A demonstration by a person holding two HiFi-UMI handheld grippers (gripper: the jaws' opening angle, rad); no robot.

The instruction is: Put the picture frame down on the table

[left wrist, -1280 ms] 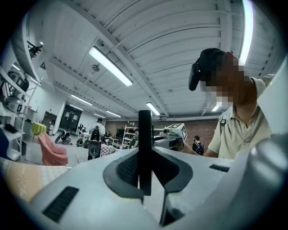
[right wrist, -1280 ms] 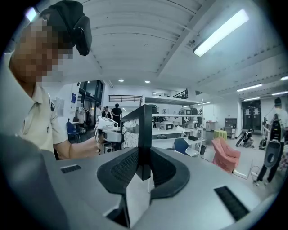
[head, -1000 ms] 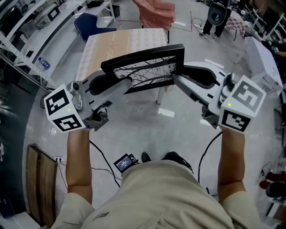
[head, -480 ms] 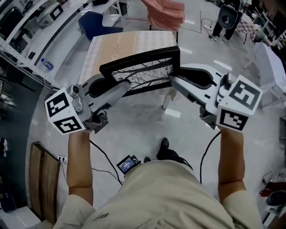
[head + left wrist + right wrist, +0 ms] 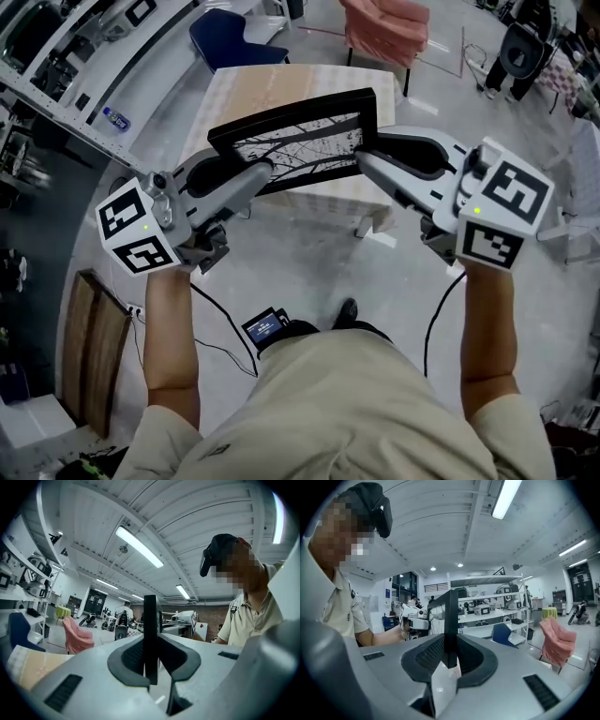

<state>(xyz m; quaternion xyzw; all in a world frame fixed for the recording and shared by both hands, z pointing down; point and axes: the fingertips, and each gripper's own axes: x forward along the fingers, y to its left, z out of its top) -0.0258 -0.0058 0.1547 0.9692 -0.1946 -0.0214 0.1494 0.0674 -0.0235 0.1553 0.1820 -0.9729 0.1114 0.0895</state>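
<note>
While the black rectangular picture frame (image 5: pixel 295 141) with a branch print is held in the air, its long axis runs left to right between both hands. The left hand-held gripper (image 5: pixel 261 173) is clamped on its left edge and the right hand-held gripper (image 5: pixel 364 159) on its right edge, so neither is nearer. The light wood-topped counter (image 5: pixel 234 94) lies below and ahead. A pink chair (image 5: pixel 384 23) and a blue chair (image 5: pixel 230 37) stand beyond it, outside the likely path.

Matt black picture frame (image 5: pixel 291 117)
</note>
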